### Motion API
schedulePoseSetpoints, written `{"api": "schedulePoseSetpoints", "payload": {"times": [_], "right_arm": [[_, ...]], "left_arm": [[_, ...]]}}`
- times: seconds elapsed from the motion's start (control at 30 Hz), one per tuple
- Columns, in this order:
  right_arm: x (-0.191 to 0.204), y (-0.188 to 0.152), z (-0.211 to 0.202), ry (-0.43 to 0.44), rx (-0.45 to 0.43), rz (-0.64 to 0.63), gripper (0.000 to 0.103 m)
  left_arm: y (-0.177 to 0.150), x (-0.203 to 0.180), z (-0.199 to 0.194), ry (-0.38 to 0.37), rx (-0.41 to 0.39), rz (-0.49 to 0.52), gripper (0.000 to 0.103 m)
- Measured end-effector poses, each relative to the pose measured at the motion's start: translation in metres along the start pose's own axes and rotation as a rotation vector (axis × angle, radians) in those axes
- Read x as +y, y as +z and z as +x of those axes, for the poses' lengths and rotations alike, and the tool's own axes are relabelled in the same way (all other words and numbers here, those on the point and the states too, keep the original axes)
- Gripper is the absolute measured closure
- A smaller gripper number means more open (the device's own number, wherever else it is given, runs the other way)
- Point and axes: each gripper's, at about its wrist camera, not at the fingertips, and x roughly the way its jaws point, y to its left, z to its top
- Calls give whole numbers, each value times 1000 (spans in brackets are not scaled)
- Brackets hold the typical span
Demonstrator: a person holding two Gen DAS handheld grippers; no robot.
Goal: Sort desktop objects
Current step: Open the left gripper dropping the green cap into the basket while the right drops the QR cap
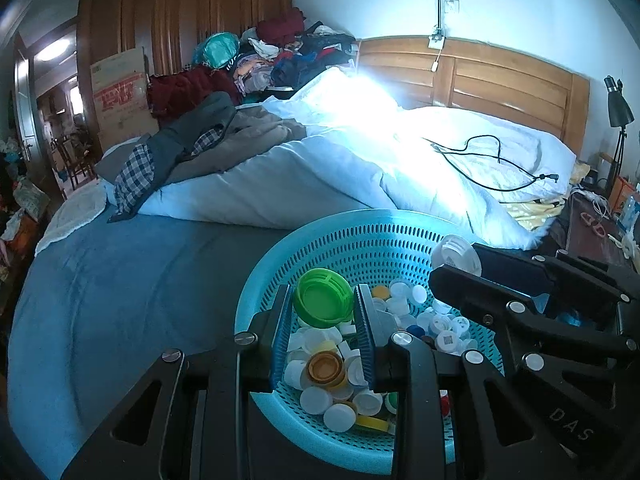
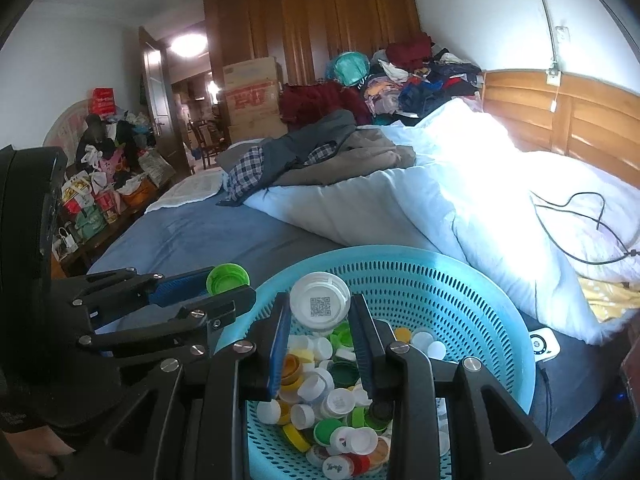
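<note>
Letters "DAS" on black tool arm (image 1: 570, 426), lower right of left wrist view. QR code on white cap (image 2: 320, 301), centre of right wrist view. Red print on cardboard box (image 1: 120, 98), upper left, unreadable.

Left gripper (image 1: 324, 312) and right gripper (image 2: 320, 320): matte black linkage arms joined by round silver screws, fingers lined with blue ribbed pads (image 2: 282, 350); the letters "DAS" are printed on one arm.
</note>
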Motion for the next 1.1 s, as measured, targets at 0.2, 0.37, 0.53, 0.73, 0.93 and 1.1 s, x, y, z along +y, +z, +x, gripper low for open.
{"api": "schedulePoseSetpoints", "payload": {"times": [0.2, 0.37, 0.53, 0.73, 0.93, 1.1], "right_arm": [[0, -2, 2, -2, 6, 1, 70], [1, -4, 4, 0, 15, 4, 70], [1, -5, 5, 0, 17, 6, 70], [1, -6, 5, 1, 19, 7, 70], [-1, -9, 8, -1, 24, 10, 70], [-3, -10, 11, -3, 29, 11, 70]], "left_arm": [[-1, 0, 3, -2, 8, -3, 78], [-2, 0, 6, -5, 16, -4, 78], [-3, 3, 7, -9, 18, -6, 78], [-4, 2, 7, -9, 21, -3, 78], [-7, 0, 10, -9, 27, -1, 78], [-8, 1, 11, -12, 32, 1, 78]]}}
